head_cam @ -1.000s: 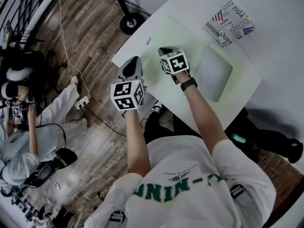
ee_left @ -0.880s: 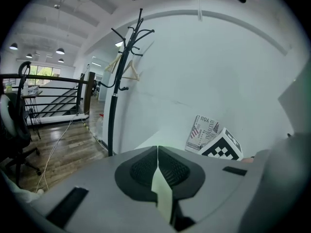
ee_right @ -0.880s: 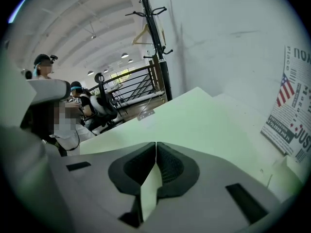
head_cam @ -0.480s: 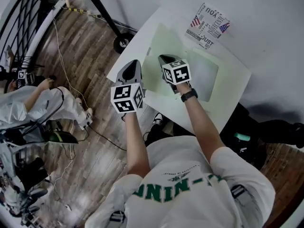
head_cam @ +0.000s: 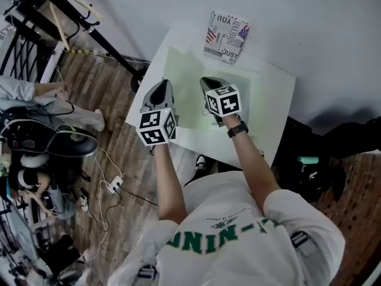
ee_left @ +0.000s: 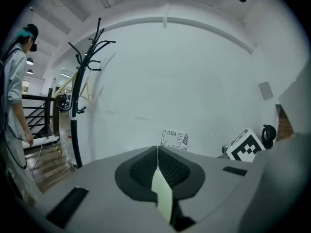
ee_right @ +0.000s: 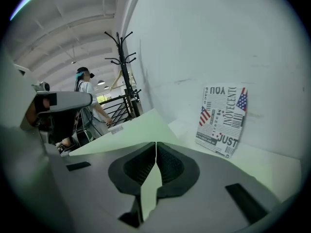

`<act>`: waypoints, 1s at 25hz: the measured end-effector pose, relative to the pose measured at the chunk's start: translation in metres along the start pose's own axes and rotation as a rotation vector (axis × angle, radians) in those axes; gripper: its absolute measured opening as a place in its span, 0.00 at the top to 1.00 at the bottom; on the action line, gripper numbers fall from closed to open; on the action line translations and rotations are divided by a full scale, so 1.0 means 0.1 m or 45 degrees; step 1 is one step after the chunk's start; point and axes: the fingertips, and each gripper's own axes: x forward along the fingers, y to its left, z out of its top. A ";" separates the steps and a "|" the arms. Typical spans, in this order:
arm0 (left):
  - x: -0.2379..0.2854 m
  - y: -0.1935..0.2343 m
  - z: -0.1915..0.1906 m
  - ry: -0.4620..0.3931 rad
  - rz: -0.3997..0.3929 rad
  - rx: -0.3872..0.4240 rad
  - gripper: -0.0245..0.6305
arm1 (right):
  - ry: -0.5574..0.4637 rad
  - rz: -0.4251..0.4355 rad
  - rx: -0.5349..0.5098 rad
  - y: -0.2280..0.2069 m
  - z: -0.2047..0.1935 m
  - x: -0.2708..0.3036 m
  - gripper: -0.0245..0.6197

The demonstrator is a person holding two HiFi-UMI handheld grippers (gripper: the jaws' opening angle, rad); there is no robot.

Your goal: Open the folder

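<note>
A pale green folder [head_cam: 186, 76] lies on the white table [head_cam: 271, 118]. My left gripper [head_cam: 158, 88] is shut on the folder's near edge; in the left gripper view a strip of green sheet [ee_left: 163, 198] shows pinched between its closed jaws [ee_left: 158, 149]. My right gripper [head_cam: 206, 83] is shut too, with green sheet [ee_right: 148, 191] caught between its jaws [ee_right: 156, 144]. In the right gripper view the green cover [ee_right: 129, 132] slopes up from the table to the left. Both grippers sit side by side, a hand's width apart.
A printed card [head_cam: 227, 28] leans on the wall at the table's back edge. A black coat stand [ee_left: 80, 96] rises to the left of the table. A person [ee_right: 87, 101] stands by a railing. Cables and equipment [head_cam: 53, 142] lie on the wooden floor at left.
Both grippers have risen and moved toward the wall with the green sheet still held. The folder's near edge has come up off the table with them.
</note>
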 end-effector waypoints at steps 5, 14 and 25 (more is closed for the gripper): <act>0.13 -0.45 0.15 -0.019 -0.113 0.067 0.93 | -0.111 -0.134 0.036 -0.36 0.12 -0.54 0.93; 0.40 -1.40 0.36 -0.058 -0.366 0.194 0.94 | -0.336 -0.384 0.135 -1.07 0.27 -1.61 0.93; 0.47 -2.18 0.64 -0.133 -0.538 0.285 0.93 | -0.579 -0.601 0.107 -1.32 0.69 -2.63 0.94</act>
